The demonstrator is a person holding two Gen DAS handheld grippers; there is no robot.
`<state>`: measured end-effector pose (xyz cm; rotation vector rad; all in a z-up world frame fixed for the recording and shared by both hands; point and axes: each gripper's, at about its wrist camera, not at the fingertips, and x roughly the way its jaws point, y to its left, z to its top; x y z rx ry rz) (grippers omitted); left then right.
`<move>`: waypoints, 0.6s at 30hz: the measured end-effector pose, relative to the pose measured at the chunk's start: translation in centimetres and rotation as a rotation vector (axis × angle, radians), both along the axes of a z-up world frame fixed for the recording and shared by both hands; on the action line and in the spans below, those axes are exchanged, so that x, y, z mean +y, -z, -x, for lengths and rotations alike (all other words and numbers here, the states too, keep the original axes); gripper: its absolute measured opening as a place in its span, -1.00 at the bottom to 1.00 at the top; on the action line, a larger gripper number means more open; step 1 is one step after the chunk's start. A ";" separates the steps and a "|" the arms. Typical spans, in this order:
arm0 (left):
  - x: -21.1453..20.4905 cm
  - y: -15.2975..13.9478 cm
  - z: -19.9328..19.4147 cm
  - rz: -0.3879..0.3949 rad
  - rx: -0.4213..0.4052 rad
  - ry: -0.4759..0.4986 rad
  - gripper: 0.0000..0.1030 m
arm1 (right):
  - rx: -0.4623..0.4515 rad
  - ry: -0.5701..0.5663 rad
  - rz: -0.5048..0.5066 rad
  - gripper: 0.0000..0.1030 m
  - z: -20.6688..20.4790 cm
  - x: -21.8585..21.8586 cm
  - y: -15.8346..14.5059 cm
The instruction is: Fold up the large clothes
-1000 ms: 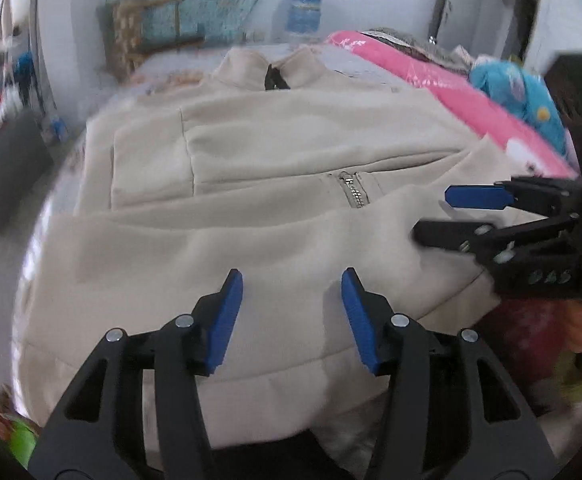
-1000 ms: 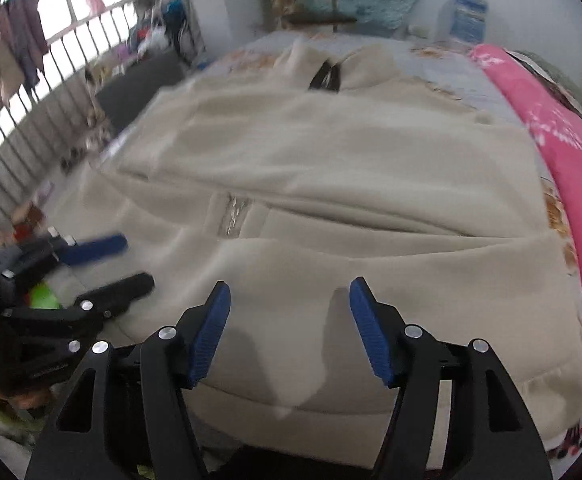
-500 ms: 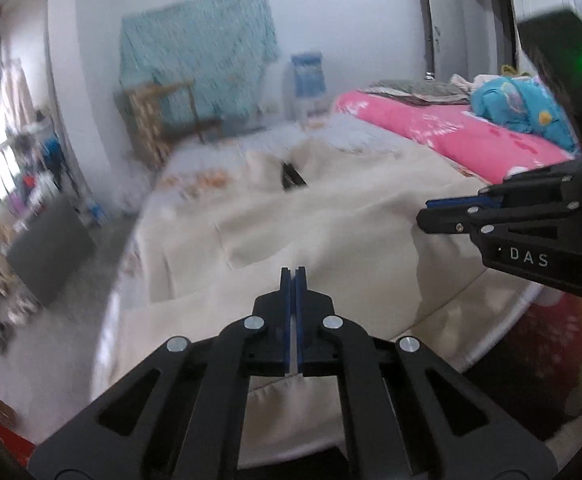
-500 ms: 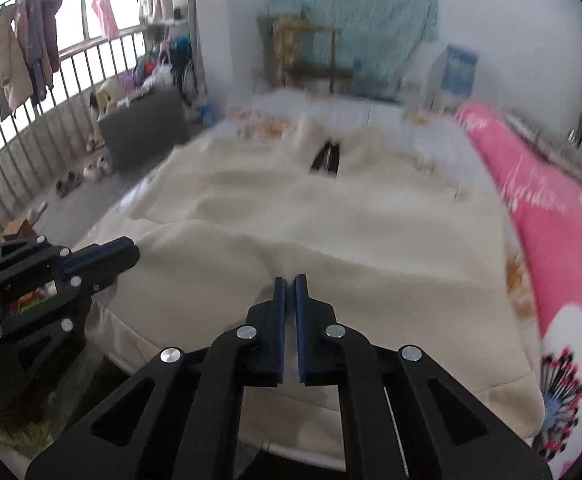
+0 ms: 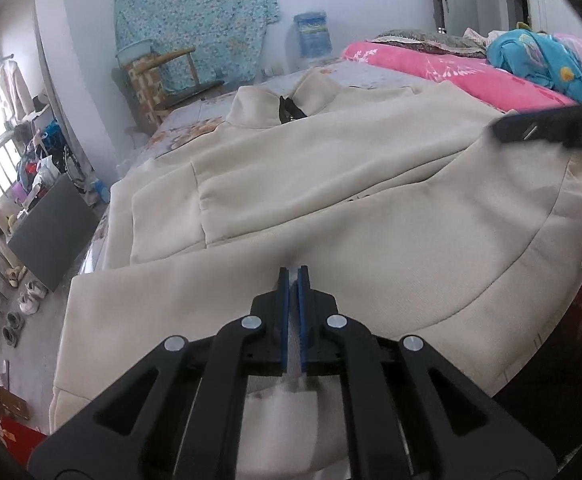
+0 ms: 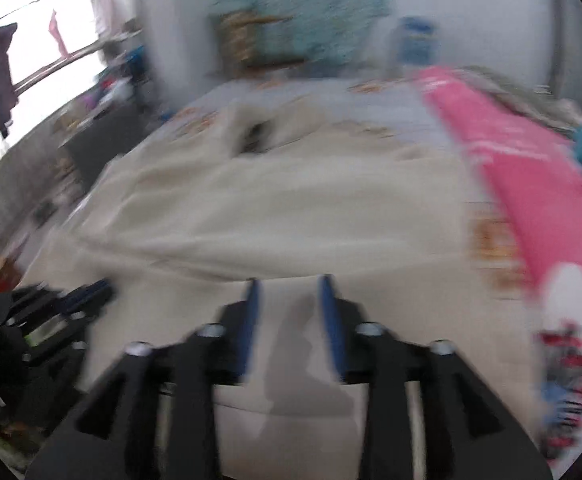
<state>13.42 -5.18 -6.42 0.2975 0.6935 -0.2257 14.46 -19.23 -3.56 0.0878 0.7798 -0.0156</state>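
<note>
A large cream jacket (image 5: 331, 184) lies spread on the bed, collar at the far end, hem toward me. It also shows, blurred, in the right wrist view (image 6: 291, 208). My left gripper (image 5: 292, 276) is shut on the jacket's hem, with cream cloth pinched between the blue pads. My right gripper (image 6: 289, 286) stands open over the hem with cloth lying between its fingers; it shows as a dark bar at the right of the left wrist view (image 5: 551, 128). The left gripper shows at the lower left of the right wrist view (image 6: 87, 296).
A pink blanket (image 5: 451, 72) and a blue soft toy (image 5: 539, 60) lie along the bed's right side. A wooden chair (image 5: 163, 80) and a water bottle (image 5: 311, 36) stand by the far wall. A dark box (image 5: 51, 232), shoes and railings are on the left.
Both grippers closed on the hem half a second ago. The left stays shut and has lifted the hem. The right gripper has opened again and its view is blurred by motion.
</note>
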 end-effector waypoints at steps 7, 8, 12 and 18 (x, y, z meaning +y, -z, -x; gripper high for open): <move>-0.3 0.2 -0.1 -0.010 -0.003 -0.003 -0.92 | 0.100 0.127 0.155 -0.05 0.5 -5.7 1.8; -0.4 0.2 -0.1 -0.013 -0.003 -0.002 -0.92 | 0.115 0.120 0.158 -0.15 0.3 -5.7 2.4; -0.3 0.2 -0.1 -0.016 -0.002 -0.003 -0.92 | 0.078 0.129 0.211 -0.88 0.4 -4.5 2.3; -0.2 0.3 -0.1 -0.013 -0.007 -0.006 -0.92 | -0.045 0.194 0.245 -0.88 1.3 -4.5 0.4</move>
